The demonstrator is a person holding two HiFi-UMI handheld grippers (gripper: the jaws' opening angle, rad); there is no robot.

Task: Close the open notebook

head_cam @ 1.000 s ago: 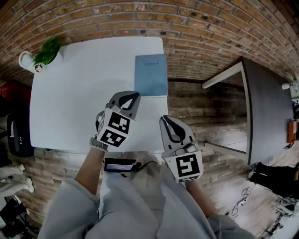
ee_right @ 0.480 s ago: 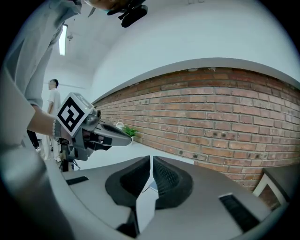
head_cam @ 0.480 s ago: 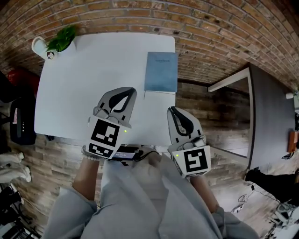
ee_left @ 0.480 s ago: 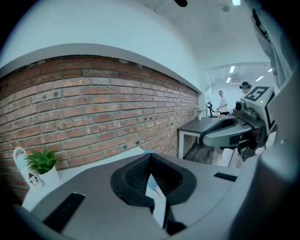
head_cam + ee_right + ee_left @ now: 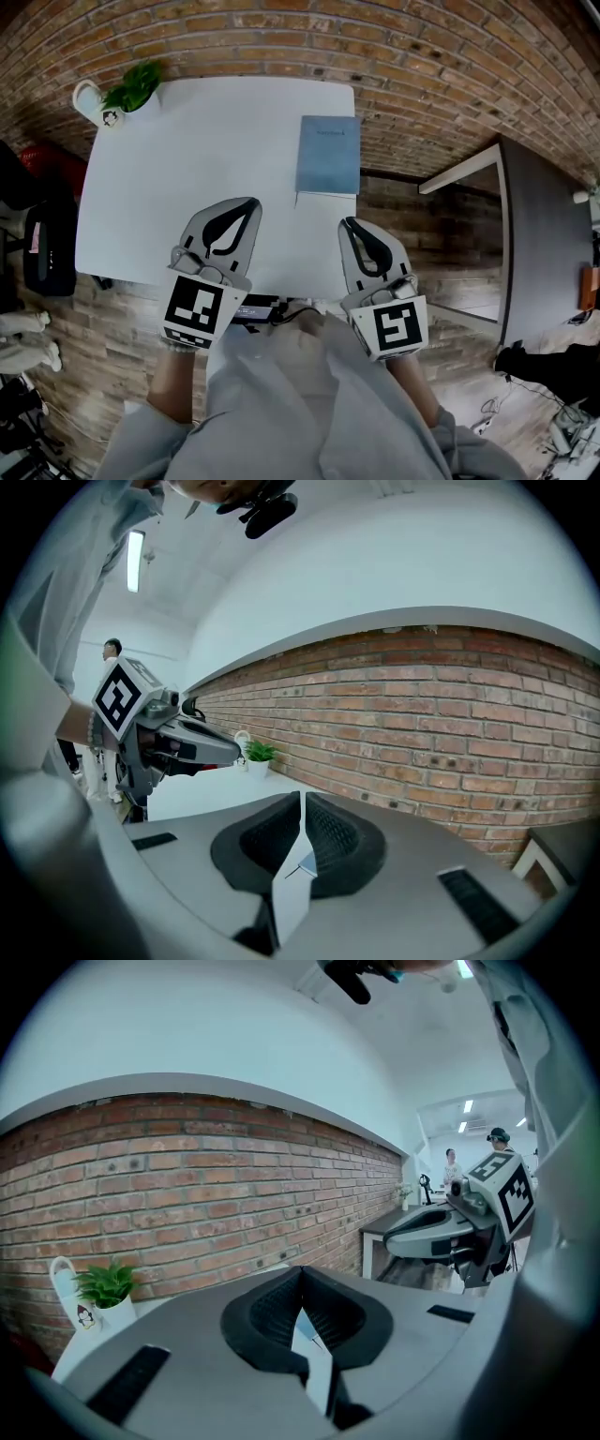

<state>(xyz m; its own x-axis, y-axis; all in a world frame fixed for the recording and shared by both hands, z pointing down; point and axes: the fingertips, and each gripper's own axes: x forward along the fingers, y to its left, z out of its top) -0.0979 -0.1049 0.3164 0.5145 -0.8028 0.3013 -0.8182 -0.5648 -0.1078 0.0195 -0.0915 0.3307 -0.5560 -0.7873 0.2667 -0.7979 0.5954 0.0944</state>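
Observation:
The blue-grey notebook (image 5: 328, 155) lies closed and flat at the right back part of the white table (image 5: 178, 169). My left gripper (image 5: 250, 202) hovers over the table's front part, well short of the notebook and to its left, with its jaws together and nothing in them. My right gripper (image 5: 347, 224) hangs by the table's front right corner, also shut and empty. In the left gripper view the jaws (image 5: 300, 1275) meet at the tips, and the right gripper (image 5: 441, 1232) shows beside them. The right gripper view shows its own jaws (image 5: 302, 803) closed.
A small green plant (image 5: 136, 84) in a white pot stands at the table's back left corner. A black device (image 5: 255, 308) with a cable sits at the front edge. A dark table (image 5: 548, 234) stands to the right. A brick wall lies beyond the table.
My left gripper has pulled back from beside the notebook toward the body and to the left, rising. The right gripper has lifted a little. The notebook stays closed and still.

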